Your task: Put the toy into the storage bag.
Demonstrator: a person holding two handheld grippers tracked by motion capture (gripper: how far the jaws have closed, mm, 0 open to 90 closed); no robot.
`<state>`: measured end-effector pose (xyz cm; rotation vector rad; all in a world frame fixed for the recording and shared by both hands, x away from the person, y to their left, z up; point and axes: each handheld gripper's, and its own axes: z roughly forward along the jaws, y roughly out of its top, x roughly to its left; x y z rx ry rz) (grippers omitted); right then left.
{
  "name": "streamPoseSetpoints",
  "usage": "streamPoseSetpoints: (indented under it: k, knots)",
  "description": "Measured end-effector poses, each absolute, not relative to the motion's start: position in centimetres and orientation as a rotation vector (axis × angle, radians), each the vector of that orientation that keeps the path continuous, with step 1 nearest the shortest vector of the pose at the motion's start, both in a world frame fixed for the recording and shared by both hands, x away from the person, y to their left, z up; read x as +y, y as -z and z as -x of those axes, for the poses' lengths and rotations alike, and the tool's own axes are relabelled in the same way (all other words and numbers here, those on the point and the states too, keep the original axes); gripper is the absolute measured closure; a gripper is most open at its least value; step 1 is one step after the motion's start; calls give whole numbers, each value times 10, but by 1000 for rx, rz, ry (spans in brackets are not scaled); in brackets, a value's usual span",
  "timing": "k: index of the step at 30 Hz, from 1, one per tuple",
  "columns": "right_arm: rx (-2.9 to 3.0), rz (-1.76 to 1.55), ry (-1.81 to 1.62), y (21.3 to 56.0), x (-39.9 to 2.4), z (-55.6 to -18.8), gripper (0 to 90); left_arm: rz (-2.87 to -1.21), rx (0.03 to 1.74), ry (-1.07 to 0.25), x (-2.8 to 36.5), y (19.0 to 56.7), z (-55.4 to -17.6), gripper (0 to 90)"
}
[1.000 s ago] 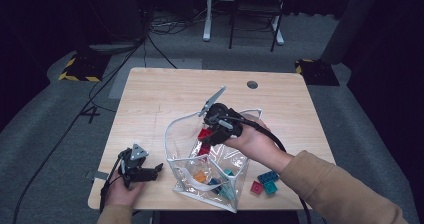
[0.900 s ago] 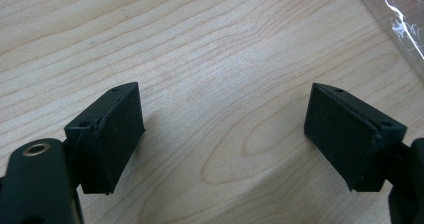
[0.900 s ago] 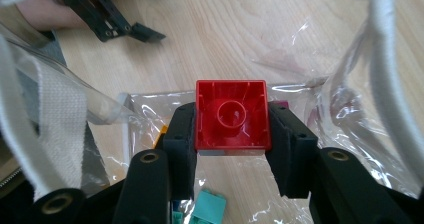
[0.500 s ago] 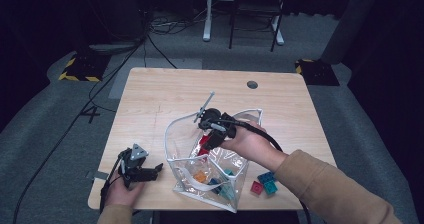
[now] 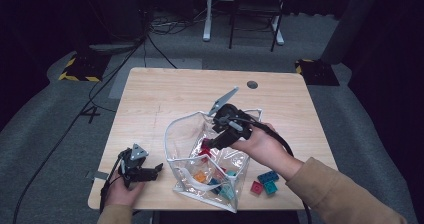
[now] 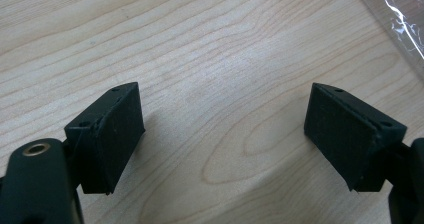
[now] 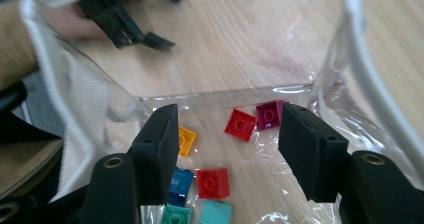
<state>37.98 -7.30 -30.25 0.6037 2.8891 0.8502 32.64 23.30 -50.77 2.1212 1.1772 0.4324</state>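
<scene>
My right gripper (image 7: 227, 149), jaws just opened and empty, hangs inside the clear pouch (image 5: 186, 134) holding several bricks (image 7: 213, 183); three loose bricks (image 5: 264, 183) remain; left gripper (image 6: 225, 139) open.

Open pouch (image 5: 207, 156) below right gripper (image 7: 227, 149), bricks (image 7: 212, 181) inside it between the jaws, left gripper (image 5: 150, 171) just left of pouch, loose bricks (image 5: 265, 183) on table (image 5: 165, 91) right of pouch.

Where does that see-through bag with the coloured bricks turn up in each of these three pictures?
High view: clear bag sits at the table's near middle, under the right gripper.
Left gripper view: its edge at top right.
Right gripper view: its walls surround the bricks.
Shared landmark: wooden table.
</scene>
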Motion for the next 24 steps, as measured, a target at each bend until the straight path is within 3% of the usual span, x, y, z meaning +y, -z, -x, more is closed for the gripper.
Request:
streamPoseSetpoints:
  k: [24]
  knots:
    - [2665, -681, -1197, 266, -196, -322, 420, -2122, 1180, -428, 233, 508, -326, 165]
